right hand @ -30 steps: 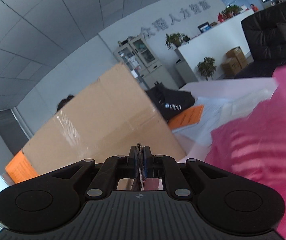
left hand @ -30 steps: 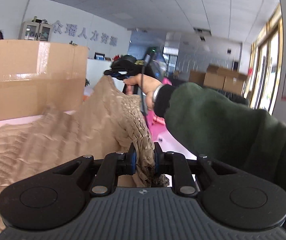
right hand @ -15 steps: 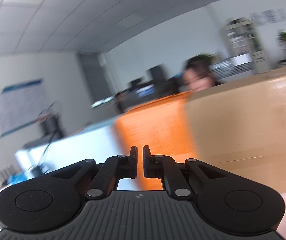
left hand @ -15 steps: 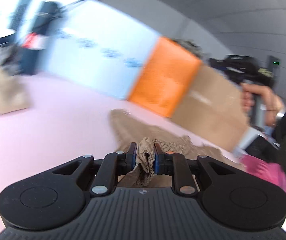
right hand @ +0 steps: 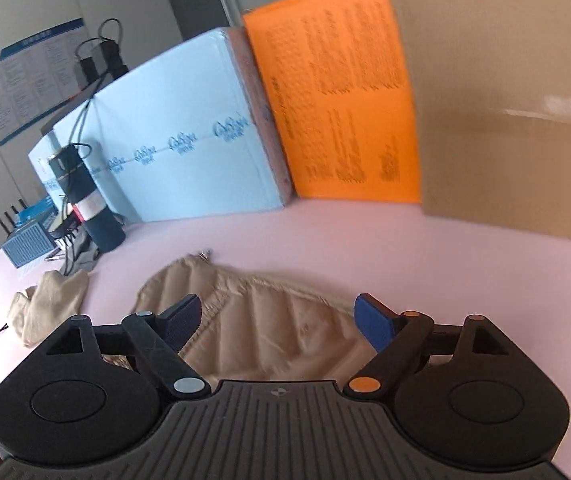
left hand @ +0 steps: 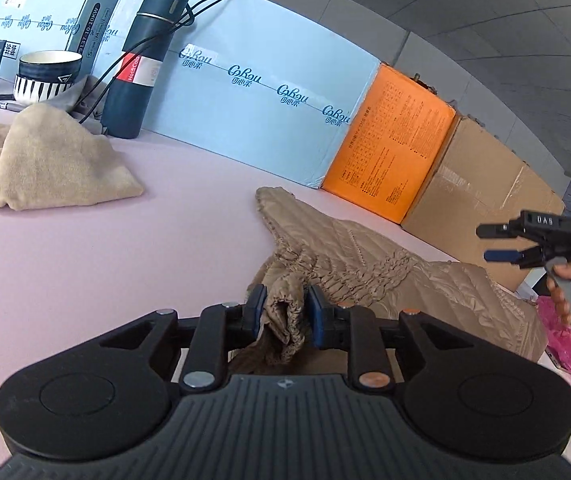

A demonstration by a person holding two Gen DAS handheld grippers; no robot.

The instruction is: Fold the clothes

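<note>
We clamp a bunched edge of the beige jacket (left hand: 365, 268) in our left gripper (left hand: 284, 312) at lower centre, while our right gripper (right hand: 275, 322) hangs released above it, probably to pick the next fold corner.

Pale pink table (left hand: 105, 248) carries everything. Tan quilted garment (left hand: 365, 264) lies spread at centre toward 3 o'clock. Crumpled beige cloth (left hand: 41, 164) at 10 o'clock. Dark thermos (left hand: 141, 64) upright at 11, striped bowl (left hand: 45, 76) just left of it. Along the far edge: light-blue boxes (left hand: 253, 92) at 12, orange box (left hand: 393, 144) at 1, cardboard box (left hand: 481, 200) at 2. Pink fabric (left hand: 569, 344) at 4.
</note>
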